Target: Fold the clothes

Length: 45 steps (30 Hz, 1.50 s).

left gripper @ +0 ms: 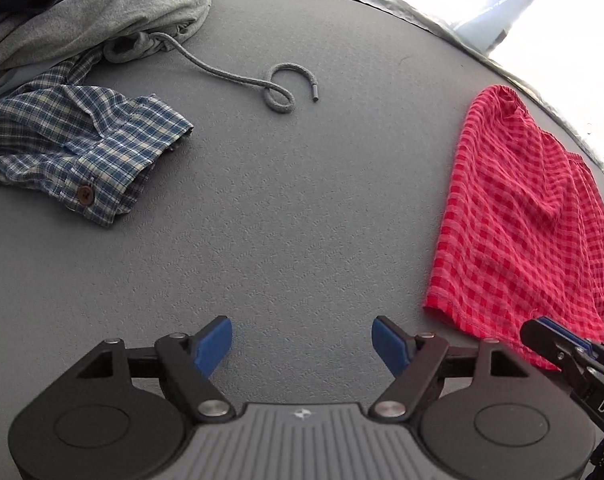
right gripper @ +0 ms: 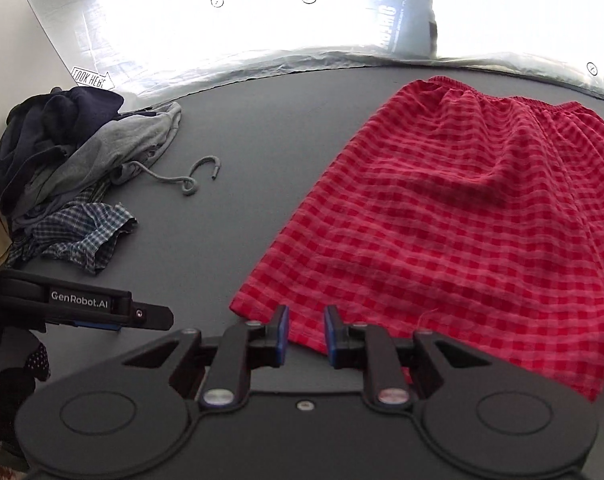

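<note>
While your left gripper (left gripper: 302, 340) gapes wide over bare mat, your right gripper (right gripper: 306, 330) sits narrowly parted at the hem of the red checked garment (right gripper: 454, 232), gripping nothing; it lies flat, unfolded, and the heap (right gripper: 66, 168) beyond waits untouched.

Red gingham shorts (right gripper: 462, 208), blue plaid shirt (left gripper: 74, 140), grey hoodie (left gripper: 102, 12) w/ grey cord (left gripper: 238, 76).

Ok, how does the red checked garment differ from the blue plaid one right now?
The red checked garment lies spread out, mostly flat, alone by the right gripper. The blue plaid garment is crumpled, partly under the grey hoodie in the pile. Both are checked and rest on the grey table.
</note>
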Tool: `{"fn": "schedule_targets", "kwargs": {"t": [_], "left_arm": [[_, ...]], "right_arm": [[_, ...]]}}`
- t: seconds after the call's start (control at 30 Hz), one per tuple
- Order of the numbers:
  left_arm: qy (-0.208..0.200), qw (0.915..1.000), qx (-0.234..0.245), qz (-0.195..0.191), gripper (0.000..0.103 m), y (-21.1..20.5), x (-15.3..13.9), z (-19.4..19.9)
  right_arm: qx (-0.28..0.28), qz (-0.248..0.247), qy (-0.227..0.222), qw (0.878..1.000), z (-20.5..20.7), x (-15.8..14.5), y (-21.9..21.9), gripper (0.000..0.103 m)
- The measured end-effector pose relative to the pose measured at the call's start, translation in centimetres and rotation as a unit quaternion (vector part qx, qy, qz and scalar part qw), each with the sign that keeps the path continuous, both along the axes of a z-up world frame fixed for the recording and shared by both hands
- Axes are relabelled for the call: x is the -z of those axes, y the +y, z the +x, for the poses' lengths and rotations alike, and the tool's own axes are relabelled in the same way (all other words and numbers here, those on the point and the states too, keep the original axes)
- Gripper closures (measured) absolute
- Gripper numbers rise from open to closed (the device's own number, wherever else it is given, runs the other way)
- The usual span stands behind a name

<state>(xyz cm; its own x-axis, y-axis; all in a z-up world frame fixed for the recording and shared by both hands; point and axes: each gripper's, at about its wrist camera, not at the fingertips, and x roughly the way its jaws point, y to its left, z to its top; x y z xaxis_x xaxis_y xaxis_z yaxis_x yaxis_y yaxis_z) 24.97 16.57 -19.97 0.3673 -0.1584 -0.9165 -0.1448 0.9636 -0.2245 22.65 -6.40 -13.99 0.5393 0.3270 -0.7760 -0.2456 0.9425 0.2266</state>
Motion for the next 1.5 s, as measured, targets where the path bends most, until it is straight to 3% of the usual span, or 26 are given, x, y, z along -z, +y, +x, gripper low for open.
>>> {"fn": "schedule_targets", "kwargs": {"t": [0.2,0.43,0.83,1.03,1.1,1.17,1.5], "left_arm": [[0.004,0.999,0.044,-0.001,0.024,0.6,0.1,0.5],[0.005,0.9972,0.074,0.0,0.02,0.5,0.4,0.7],[0.006,0.9971,0.076,-0.001,0.018,0.5,0.5,1.0],[0.001,0.9981,0.052,-0.033,0.016,1.4,0.5,0.8],[0.0,0.9983,0.042,-0.041,0.016,1.6,0.5,0.7],[-0.002,0.9985,0.036,-0.041,0.016,1.6,0.3,0.6],[-0.006,0.999,-0.039,-0.02,0.016,1.1,-0.7,-1.9]], "right_arm": [[-0.003,-0.01,0.012,1.0,0.9,0.9,4.0,0.079],[0.008,-0.016,0.034,0.999,2.0,1.8,5.3,0.076],[0.02,-0.018,0.056,0.998,2.7,2.5,5.4,0.076],[-0.003,-0.033,0.044,0.998,2.5,2.5,5.9,0.074],[-0.017,-0.042,0.033,0.998,2.4,2.6,6.1,0.083],[-0.027,-0.03,0.027,0.999,2.4,2.5,5.9,0.099],[0.008,0.088,-0.01,0.996,2.3,-0.9,-0.5,0.103]]}}
